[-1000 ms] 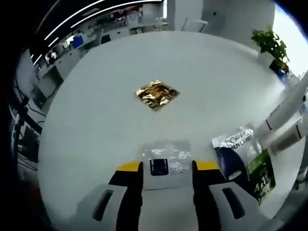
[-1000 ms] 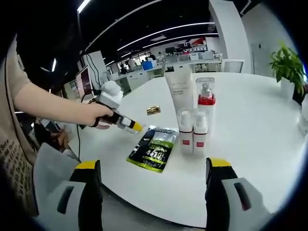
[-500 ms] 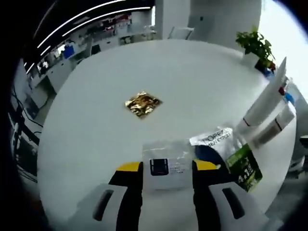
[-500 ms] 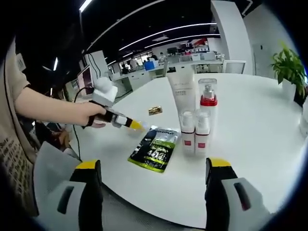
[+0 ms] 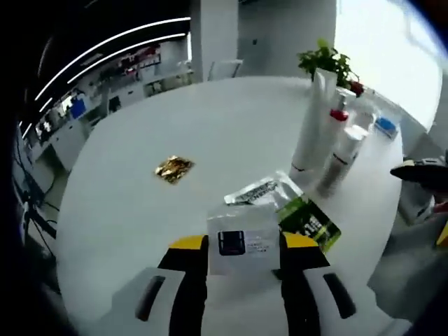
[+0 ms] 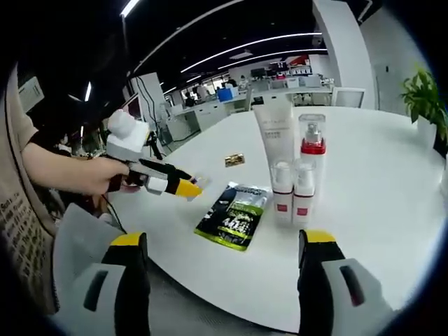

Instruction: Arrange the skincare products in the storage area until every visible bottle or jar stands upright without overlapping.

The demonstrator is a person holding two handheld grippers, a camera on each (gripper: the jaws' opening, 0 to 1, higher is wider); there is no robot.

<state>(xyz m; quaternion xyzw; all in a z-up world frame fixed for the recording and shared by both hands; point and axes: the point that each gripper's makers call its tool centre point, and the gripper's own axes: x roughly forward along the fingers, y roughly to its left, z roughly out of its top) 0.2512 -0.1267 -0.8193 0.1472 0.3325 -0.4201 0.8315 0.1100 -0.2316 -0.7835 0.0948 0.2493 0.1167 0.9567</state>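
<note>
The left gripper (image 5: 244,246) has its jaws clamped on a small clear sachet (image 5: 243,236) above the counter's (image 5: 126,210) near edge; the right gripper (image 6: 222,241) hangs with jaws wide apart. Just beyond lies the green pouch (image 6: 234,215). Setting the sachet beside it, not on top, avoids overlap. Farther in, the tube (image 6: 277,143), pump bottle (image 6: 311,150) and two small bottles (image 6: 292,192) stand upright together.

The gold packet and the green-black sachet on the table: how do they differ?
The gold packet is small, shiny and crinkled; the green-black sachet is larger, flat and printed. The gold packet lies alone, away from the bottles; the sachet lies just beside the two small white bottles. Both lie flat on the white table, untouched by either gripper.
</note>
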